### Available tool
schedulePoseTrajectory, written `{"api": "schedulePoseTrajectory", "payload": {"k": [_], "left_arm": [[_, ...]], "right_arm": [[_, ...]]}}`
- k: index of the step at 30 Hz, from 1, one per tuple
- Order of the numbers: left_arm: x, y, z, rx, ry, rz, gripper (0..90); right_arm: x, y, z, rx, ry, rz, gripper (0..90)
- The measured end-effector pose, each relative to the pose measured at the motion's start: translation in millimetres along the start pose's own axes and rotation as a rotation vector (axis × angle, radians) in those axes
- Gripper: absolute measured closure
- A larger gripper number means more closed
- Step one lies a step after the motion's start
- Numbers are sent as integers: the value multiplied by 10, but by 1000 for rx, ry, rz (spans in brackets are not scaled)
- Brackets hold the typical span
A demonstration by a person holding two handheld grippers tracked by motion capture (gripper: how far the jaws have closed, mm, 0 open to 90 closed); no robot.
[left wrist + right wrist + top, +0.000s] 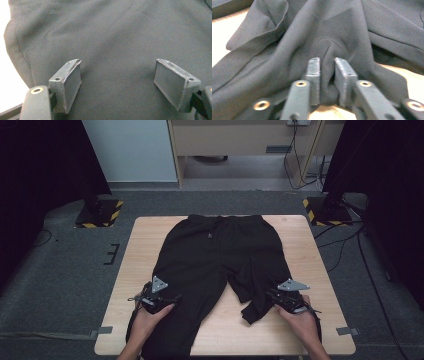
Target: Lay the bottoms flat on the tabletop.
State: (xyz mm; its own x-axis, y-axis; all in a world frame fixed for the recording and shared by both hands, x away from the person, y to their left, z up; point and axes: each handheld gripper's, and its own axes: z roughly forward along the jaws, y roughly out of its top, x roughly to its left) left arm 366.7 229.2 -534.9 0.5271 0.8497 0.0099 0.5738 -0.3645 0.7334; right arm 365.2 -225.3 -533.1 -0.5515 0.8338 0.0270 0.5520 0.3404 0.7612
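We see black trousers [215, 260] spread flat across a wooden table [300, 240]. Our left gripper [117, 82] hovers with jaws spread wide over one leg, while our right gripper [327, 75] pinches a fold of the other, bunched leg.

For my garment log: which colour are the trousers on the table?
Black cloth trousers; clearest in the high view.

- black left gripper [159, 296], grey three-cornered plate on top, thin cable trailing behind
- right gripper [327, 75]: dark scuffed pads, brass-ringed screw holes lower down
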Motion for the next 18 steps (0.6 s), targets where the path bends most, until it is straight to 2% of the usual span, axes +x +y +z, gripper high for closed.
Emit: {"api": "schedulePoseTrajectory", "payload": {"k": [1,5,6,7,10,14,16,18], "left_arm": [[0,0,0,0,0,0,207],[0,0,0,0,0,0,207],[0,0,0,0,0,0,207],[0,0,0,0,0,0,207],[0,0,0,0,0,0,206],[0,1,1,0,0,0,206],[1,2,1,1,0,0,206],[1,4,6,-1,-1,-1,206]], "right_arm": [[-14,1,-19,1,8,-2,820],[-26,-13,-92,-2,23,3,826],[-33,-39,-188,-5,29,5,826],[-33,-39,-188,-5,29,5,826],[-61,-101,-389,-13,37,3,827],[-82,-238,-656,8,56,1,818],[-95,-315,-752,29,74,-1,752],[-106,-328,-822,15,71,18,608]]}}
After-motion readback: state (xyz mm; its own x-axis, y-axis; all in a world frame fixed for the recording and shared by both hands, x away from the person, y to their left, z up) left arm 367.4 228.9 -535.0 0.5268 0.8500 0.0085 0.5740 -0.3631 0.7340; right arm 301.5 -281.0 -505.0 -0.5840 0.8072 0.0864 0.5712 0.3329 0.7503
